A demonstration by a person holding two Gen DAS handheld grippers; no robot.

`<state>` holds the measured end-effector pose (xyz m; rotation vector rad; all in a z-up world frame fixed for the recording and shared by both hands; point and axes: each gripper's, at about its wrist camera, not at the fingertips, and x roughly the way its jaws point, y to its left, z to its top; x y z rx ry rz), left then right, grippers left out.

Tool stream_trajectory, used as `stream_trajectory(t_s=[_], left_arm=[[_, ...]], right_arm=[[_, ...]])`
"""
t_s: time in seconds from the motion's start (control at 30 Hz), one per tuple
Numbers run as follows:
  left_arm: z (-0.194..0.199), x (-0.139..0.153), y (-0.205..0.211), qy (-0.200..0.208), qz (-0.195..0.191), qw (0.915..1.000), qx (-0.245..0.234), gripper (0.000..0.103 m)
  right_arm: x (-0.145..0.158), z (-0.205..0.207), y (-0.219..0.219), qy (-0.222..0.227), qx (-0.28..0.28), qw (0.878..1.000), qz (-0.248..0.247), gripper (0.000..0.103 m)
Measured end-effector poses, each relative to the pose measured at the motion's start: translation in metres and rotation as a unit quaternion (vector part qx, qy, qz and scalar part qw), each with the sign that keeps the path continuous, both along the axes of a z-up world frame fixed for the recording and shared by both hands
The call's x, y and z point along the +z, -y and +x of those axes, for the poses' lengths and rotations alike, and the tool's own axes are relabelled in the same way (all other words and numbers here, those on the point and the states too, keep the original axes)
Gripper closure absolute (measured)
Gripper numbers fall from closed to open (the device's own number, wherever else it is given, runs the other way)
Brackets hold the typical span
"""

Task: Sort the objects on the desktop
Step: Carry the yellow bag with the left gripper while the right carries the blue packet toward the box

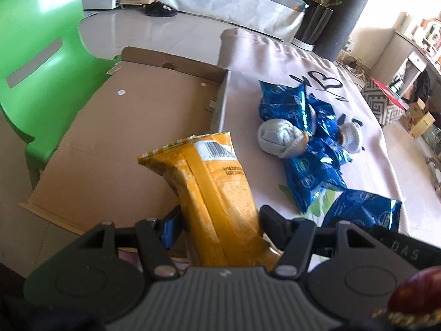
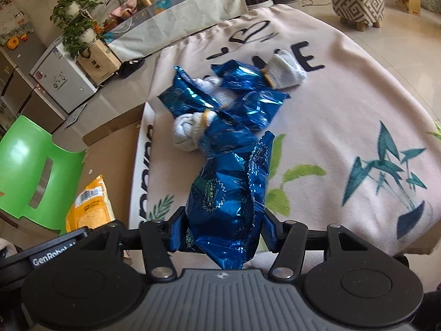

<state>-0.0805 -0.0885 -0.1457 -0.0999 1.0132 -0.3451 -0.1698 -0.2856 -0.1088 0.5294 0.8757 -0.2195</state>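
Note:
My left gripper is shut on a yellow snack packet, which sticks out over the flat cardboard box. The same yellow packet shows at the left of the right wrist view. My right gripper is shut on a blue foil packet, held above the printed cloth. A pile of blue foil packets and rolled white socks lies on the cloth beyond it. In the left wrist view that pile of blue packets and a sock sits right of the box.
A green plastic chair stands left of the cardboard box. Beyond the cloth are a long covered table, a dark planter and a patterned stool. A white appliance and potted plants stand at the far left.

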Motion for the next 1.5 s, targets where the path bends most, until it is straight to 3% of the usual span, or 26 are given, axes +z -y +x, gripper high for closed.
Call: stream_trajectory(t_s=[0.2,0.5,0.7,1.1,1.37,1.47,1.5], left_arm=[[0.01,0.002,-0.013,0.0,-0.01,0.9991,0.042,0.042],[0.026,0.003,-0.028,0.003,-0.013,0.9949,0.1,0.042],[0.037,-0.002,-0.032,0.0,-0.007,0.992,0.126,0.042],[0.052,-0.014,-0.043,-0.013,0.006,0.9845,0.175,0.042],[0.056,-0.017,-0.044,-0.016,0.011,0.983,0.183,0.042],[0.056,-0.016,-0.043,-0.013,0.02,0.9826,0.184,0.035],[0.055,-0.015,-0.043,-0.008,0.023,0.9823,0.186,0.031]], right_arm=[[0.014,0.025,-0.012,0.008,0.017,1.0,0.002,0.047],[0.035,0.073,-0.03,0.027,0.087,0.996,-0.017,0.047],[0.029,0.1,-0.038,0.039,0.119,0.992,-0.014,0.047],[0.016,0.149,-0.055,0.047,0.151,0.987,0.04,0.047],[0.007,0.174,-0.064,0.042,0.17,0.982,0.071,0.047],[0.007,0.179,-0.069,0.047,0.179,0.979,0.083,0.043],[0.008,0.18,-0.07,0.05,0.18,0.979,0.083,0.033]])
